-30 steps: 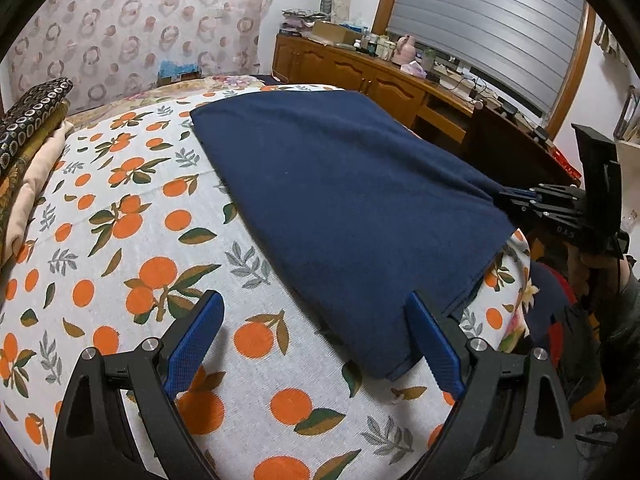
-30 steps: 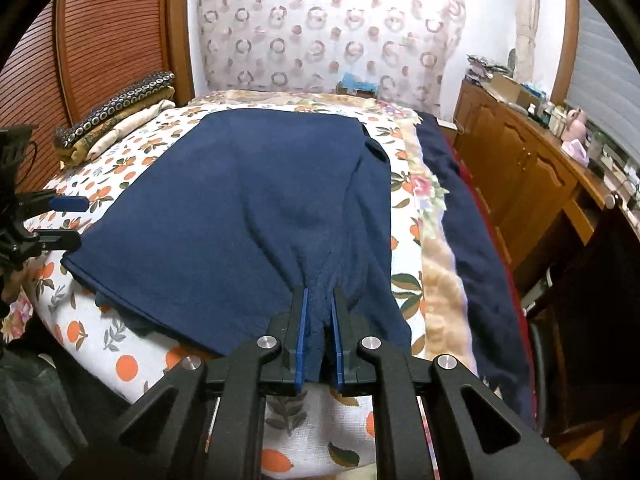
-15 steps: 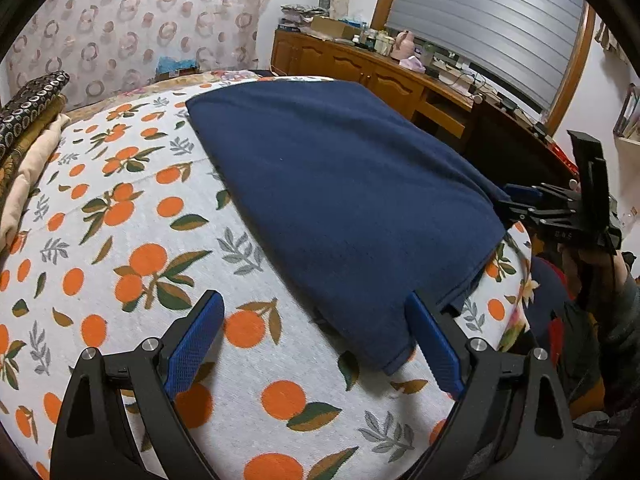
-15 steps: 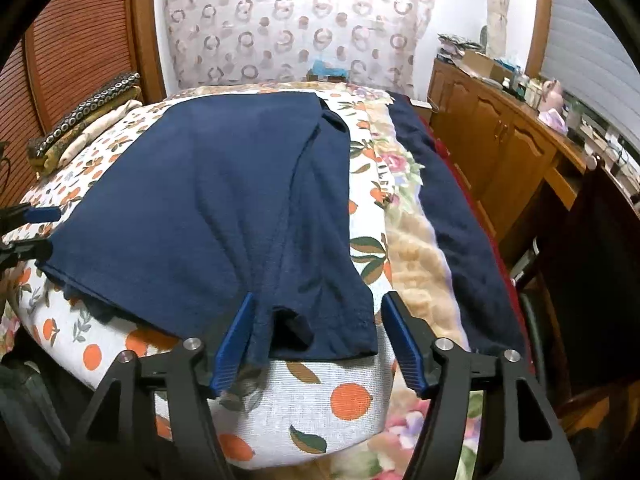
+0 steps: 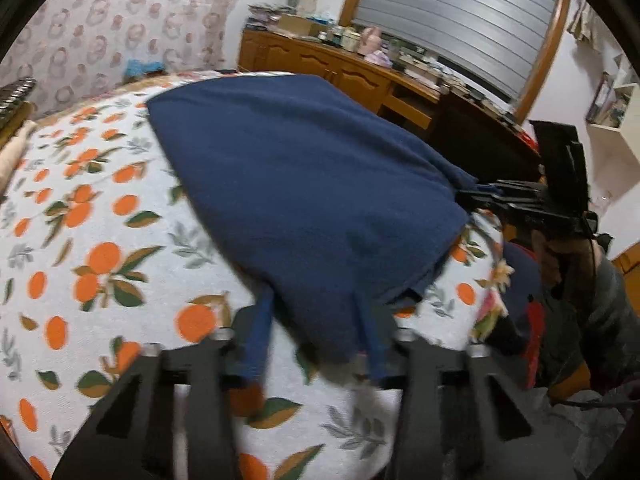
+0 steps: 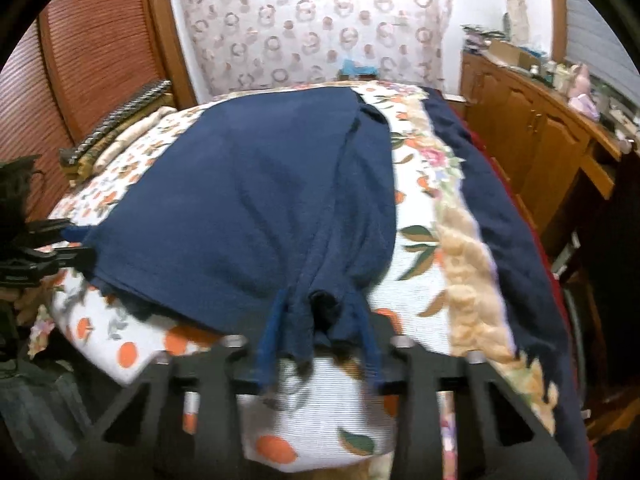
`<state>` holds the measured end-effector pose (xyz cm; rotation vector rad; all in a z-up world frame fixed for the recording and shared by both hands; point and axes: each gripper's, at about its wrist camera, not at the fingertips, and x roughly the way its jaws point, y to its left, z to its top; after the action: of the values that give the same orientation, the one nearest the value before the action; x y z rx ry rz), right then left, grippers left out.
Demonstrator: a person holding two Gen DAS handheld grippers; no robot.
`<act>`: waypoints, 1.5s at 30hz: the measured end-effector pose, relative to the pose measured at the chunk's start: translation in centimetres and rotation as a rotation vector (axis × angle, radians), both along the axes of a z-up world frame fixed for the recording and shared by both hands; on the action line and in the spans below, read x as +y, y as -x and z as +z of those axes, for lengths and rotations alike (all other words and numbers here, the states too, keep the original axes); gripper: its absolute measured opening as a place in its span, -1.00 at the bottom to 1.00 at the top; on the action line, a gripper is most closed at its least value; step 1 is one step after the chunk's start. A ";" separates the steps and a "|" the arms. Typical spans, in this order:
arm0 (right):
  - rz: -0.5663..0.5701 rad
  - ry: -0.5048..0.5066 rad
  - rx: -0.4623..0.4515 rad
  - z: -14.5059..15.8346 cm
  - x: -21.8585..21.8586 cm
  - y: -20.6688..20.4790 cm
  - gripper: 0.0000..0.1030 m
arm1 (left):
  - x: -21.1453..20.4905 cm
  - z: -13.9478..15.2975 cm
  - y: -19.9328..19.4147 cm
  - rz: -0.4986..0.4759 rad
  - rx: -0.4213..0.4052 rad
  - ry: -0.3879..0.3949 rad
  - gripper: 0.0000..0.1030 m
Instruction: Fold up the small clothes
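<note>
A navy garment (image 5: 312,184) lies spread on the bed's orange-print sheet (image 5: 100,240). Its near corner sits between the blue fingers of my left gripper (image 5: 314,336), whose jaws are closing on the cloth. In the right wrist view the garment (image 6: 248,208) bunches into folds between the fingers of my right gripper (image 6: 320,344), whose jaws are also closing on it. Each gripper shows in the other's view, pinching a hem corner: the right gripper (image 5: 476,194) and the left gripper (image 6: 76,246). The picture is blurred around both sets of fingers.
A stack of folded fabrics (image 6: 120,120) lies at the bed's far left by a wooden louvred door (image 6: 92,40). A dark blue blanket (image 6: 500,220) runs along the bed's right side. A cluttered wooden dresser (image 5: 340,68) stands beyond. A person's hand (image 5: 560,256) holds the right gripper.
Half a second ago both grippers stood wide open at the near hem. Now both pairs of fingers have drawn in on the hem corners and the cloth gathers between them.
</note>
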<state>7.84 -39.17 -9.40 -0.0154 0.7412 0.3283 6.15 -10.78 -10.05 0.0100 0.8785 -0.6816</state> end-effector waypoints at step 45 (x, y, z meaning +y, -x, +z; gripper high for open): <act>-0.004 0.042 -0.197 10.1 2.9 -17.3 -0.17 | 4.2 5.3 -19.5 0.186 -0.086 0.029 0.47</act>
<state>25.18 -36.29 0.68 -0.0849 0.5531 0.3030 25.67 -6.61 -4.77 -0.0673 0.7761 -0.5164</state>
